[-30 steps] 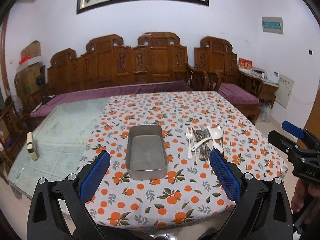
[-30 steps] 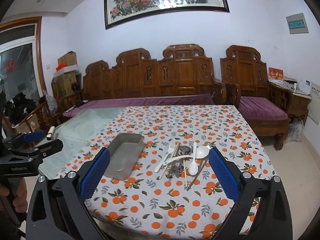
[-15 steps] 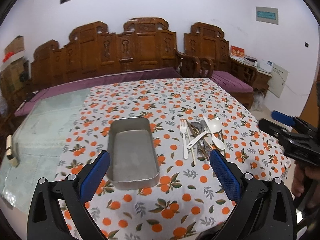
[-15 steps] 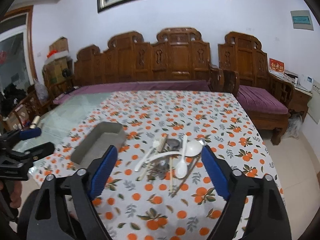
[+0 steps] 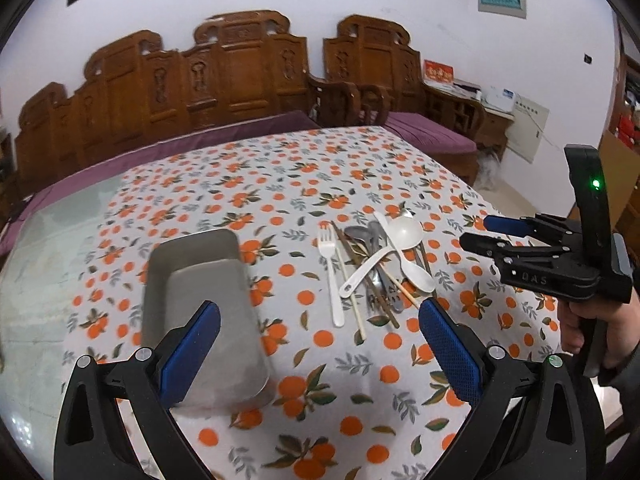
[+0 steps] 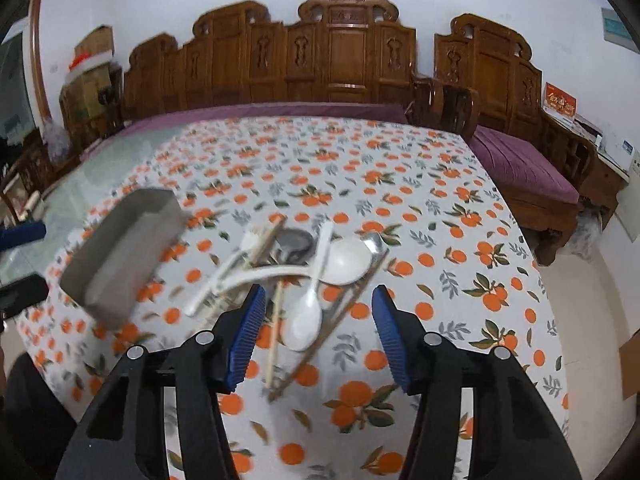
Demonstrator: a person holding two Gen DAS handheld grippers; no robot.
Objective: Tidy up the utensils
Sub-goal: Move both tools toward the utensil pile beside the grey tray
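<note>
A grey metal tray (image 5: pixel 200 300) lies on the orange-patterned tablecloth (image 5: pixel 280 184), also in the right wrist view (image 6: pixel 124 256). To its right is a pile of utensils: a white fork (image 5: pixel 332 276), white spoons (image 5: pixel 404 236), metal spoons and chopsticks (image 5: pixel 356 280). In the right wrist view the pile holds a white spoon (image 6: pixel 308 316) and a large white spoon (image 6: pixel 340 260). My left gripper (image 5: pixel 320 344) is open above the tray's near end. My right gripper (image 6: pixel 318 332) is open, partly narrowed, just short of the white spoon; it also shows in the left wrist view (image 5: pixel 528 248).
A carved wooden bench with purple cushions (image 5: pixel 240 80) runs behind the table. A wooden armchair (image 6: pixel 520 128) stands at the right. Bare glass tabletop (image 5: pixel 48 248) lies left of the cloth. Boxes (image 6: pixel 88 64) are stacked at far left.
Both grippers have moved forward and down toward the table. The right gripper's jaws have narrowed and it now hovers close over the utensil pile. The left is nearer the tray.
</note>
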